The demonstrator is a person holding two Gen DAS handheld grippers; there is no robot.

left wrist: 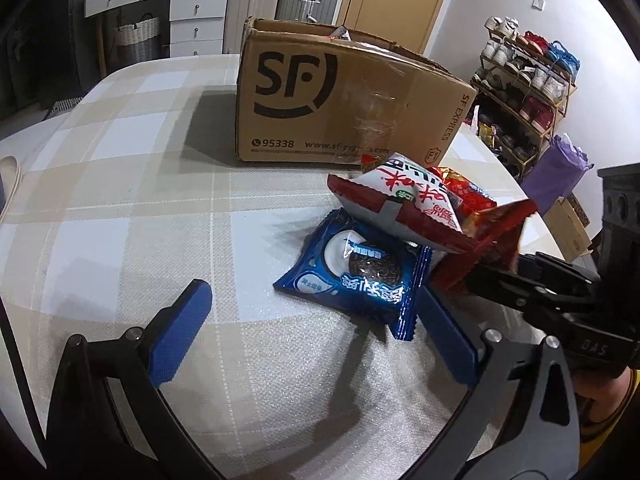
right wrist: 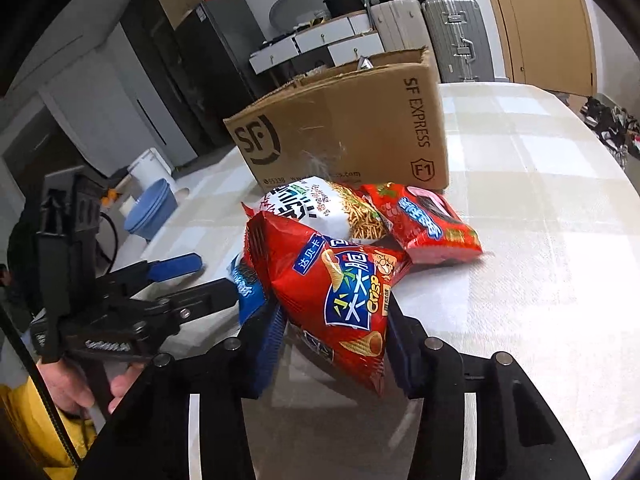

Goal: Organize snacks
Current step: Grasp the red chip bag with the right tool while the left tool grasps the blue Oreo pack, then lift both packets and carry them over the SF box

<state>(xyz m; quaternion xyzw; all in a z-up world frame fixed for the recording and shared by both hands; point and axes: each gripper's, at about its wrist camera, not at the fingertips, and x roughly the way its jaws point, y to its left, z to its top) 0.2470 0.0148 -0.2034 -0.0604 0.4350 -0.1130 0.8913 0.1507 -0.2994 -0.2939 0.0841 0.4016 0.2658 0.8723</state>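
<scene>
In the left wrist view, the left hand-held gripper [left wrist: 308,328] is seen spread wide above the surface [left wrist: 120,200], nothing pressed between its blue fingers [left wrist: 182,330]. The blue cookie packet [left wrist: 356,276] lies flat on the surface just ahead, toward the right finger, whose tip is hidden under the packet's near corner; whether it touches cannot be told. The packet's long axis runs roughly across the gap between the fingers, tilted down to the right. Taking the cardboard box [left wrist: 340,96] as landmark, the packet lies in front of its near face, closer to the camera than the white noodle bag [left wrist: 404,208], which leans over its far edge. The right hand-held gripper [left wrist: 472,276] comes in from the right, narrowed onto the red crisp bag [left wrist: 492,240].

In the right wrist view, the right hand-held gripper [right wrist: 332,340] is narrowed, and the red crisp bag [right wrist: 340,292] stands between its blue pads, which appear pressed on the bag's sides. The bag's long axis runs away from the camera toward the cardboard box [right wrist: 352,128], its far end raised against the white noodle bag [right wrist: 324,208]. The red wafer packet [right wrist: 432,220] lies right of these, just before the box's near corner. The left hand-held gripper [right wrist: 216,276] is seen at left, open, beside the blue cookie packet [right wrist: 248,288]; it is judged the nearer one for that packet.
</scene>
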